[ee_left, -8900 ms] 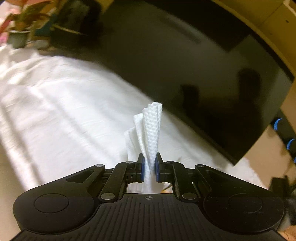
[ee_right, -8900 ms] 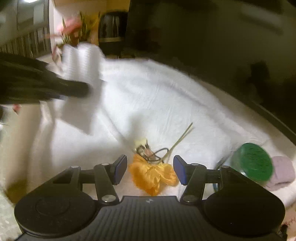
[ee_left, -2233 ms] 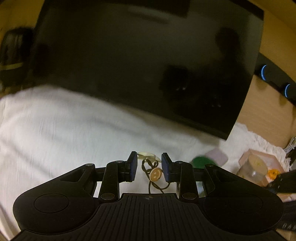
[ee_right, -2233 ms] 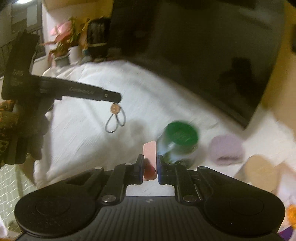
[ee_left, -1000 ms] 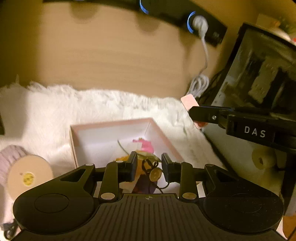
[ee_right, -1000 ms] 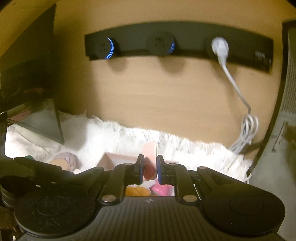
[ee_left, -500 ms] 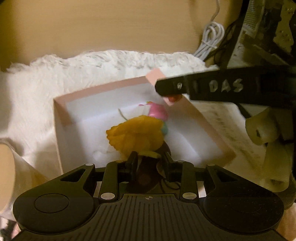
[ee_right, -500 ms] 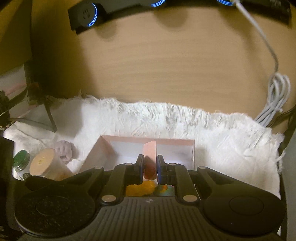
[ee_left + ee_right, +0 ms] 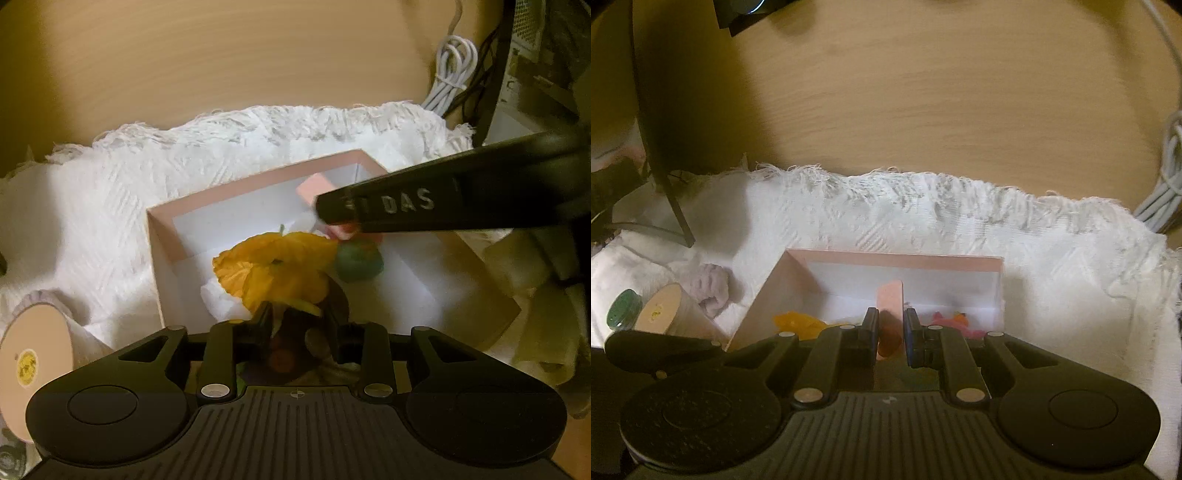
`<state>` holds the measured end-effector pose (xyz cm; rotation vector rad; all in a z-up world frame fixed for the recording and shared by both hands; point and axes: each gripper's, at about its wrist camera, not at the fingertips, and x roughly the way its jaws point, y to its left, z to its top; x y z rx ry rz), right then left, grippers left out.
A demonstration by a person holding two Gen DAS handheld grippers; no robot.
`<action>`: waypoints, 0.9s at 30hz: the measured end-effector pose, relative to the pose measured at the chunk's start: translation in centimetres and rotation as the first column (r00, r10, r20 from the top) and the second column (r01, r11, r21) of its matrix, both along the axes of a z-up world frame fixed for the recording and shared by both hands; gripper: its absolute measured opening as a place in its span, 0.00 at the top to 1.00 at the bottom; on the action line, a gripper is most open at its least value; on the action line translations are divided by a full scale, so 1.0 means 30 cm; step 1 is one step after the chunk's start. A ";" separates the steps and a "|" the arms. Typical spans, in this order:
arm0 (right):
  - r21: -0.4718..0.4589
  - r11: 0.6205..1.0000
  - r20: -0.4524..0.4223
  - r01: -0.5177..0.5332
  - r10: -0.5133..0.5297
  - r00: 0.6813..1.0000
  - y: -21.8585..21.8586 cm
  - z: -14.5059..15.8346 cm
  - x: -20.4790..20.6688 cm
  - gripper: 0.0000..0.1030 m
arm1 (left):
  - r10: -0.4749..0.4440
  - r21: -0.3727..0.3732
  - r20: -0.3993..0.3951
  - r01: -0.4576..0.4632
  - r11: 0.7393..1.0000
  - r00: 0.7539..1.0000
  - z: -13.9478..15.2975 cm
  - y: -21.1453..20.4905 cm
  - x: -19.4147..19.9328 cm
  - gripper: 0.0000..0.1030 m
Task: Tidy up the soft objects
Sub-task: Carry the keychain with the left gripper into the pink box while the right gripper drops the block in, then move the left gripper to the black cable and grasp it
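Box [image 9: 162, 243], pink rim w/ white inside, sat on a white fringed cloth [image 9: 110, 184] against a wood panel [image 9: 221, 55]. Inside it lay an orange flower [image 9: 277, 266], a teal ball [image 9: 356, 262] touching the flower's right side, and something pink further right, seen only from the right wrist cam [image 9: 945, 319].

Left gripper [image 9: 297, 321] was low over the box's near edge, fingers part-closed w/ dark stuff between them; looked like thin wire and a small round bit, but too dark and blurred to say if it was actually pinched. Flower sat just ahead of the fingertips.

Right gripper [image 9: 889, 332] reached in from the right, above the box's far-right part. Its fingers were shut on a pink slab [image 9: 890, 299], flat w/ rounded corners, standing on edge and sticking up past the fingertips; an orange-red patch showed low on the slab between the pads. From the left cam, the slab's lower end hung just above the ball; contact unclear due to blur.

Left of the box: a jar [image 9: 659, 310] w/ tan lid lying tipped, a green-lidded jar [image 9: 622, 308] beside it, and a lilac scrunchie [image 9: 709, 288] behind, all on the cloth. White cable [image 9: 454, 70] coiled at right by the panel.
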<state>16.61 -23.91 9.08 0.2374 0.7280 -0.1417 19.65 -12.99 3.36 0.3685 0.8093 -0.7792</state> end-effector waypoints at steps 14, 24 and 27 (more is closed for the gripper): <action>-0.044 0.998 0.022 0.034 -0.033 0.999 0.015 0.096 -0.090 0.55 | 0.032 -0.144 -0.092 -0.045 0.989 0.995 0.054 0.077 -0.032 0.64; -0.101 0.990 0.023 0.099 -0.097 0.995 0.035 0.146 -0.259 0.52 | 0.181 -0.314 0.002 -0.171 0.934 0.983 0.195 0.236 -0.050 0.64; -0.118 0.989 0.029 0.089 -0.086 0.996 0.070 0.150 -0.295 0.51 | 0.203 -0.334 0.007 -0.189 0.923 0.979 0.223 0.264 -0.064 0.64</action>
